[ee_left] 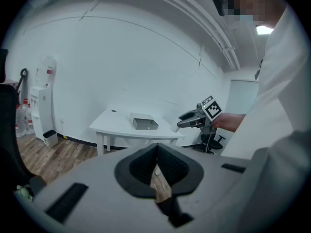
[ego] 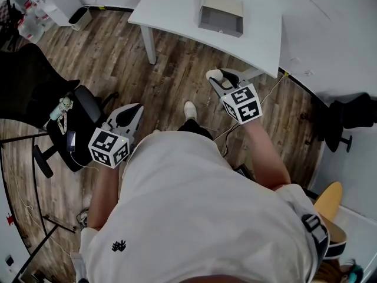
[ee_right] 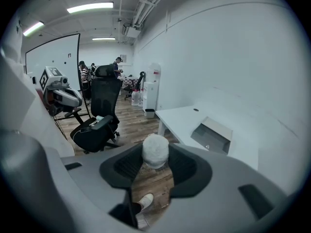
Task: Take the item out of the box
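Observation:
An open grey box (ego: 221, 16) lies on the white table (ego: 171, 7) ahead of me; it shows again as the box (ee_right: 211, 136) and the box (ee_left: 144, 123). My right gripper (ego: 217, 77) is held over the floor short of the table's front edge, shut on a white fuzzy round item (ego: 213, 74). In the right gripper view the item (ee_right: 155, 150) sits between the dark pads. My left gripper (ego: 134, 112) hangs lower left over the floor, its jaws together with nothing in them (ee_left: 156, 152).
A black office chair (ego: 82, 117) with small things on its seat stands at my left. A bin (ego: 80, 17) and a water dispenser (ee_left: 41, 106) stand by the far wall. Another chair (ego: 347, 117) is at right. People (ee_right: 85, 74) stand far off.

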### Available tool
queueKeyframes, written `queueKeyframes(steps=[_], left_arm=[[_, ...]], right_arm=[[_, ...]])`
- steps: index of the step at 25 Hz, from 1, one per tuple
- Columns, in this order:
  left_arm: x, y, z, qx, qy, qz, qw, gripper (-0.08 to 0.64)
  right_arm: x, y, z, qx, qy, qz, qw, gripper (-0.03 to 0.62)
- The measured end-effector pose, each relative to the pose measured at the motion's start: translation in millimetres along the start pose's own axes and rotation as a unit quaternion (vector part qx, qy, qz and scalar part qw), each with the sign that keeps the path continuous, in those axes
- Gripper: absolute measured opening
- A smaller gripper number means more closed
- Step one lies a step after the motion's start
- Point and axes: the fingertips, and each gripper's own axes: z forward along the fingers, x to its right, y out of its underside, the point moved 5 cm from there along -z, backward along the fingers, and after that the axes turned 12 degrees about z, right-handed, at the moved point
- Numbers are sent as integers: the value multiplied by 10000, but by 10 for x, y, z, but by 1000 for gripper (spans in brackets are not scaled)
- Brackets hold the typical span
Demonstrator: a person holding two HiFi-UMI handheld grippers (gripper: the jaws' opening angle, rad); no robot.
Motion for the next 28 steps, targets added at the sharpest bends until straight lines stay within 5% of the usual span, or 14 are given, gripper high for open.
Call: queueKeyframes(steps=[28], left_arm=[[-8,148,-136,-58,108,-91,9999,8]], right_arm=[[-338,103,-53,-160,-124,-3,9998,164]])
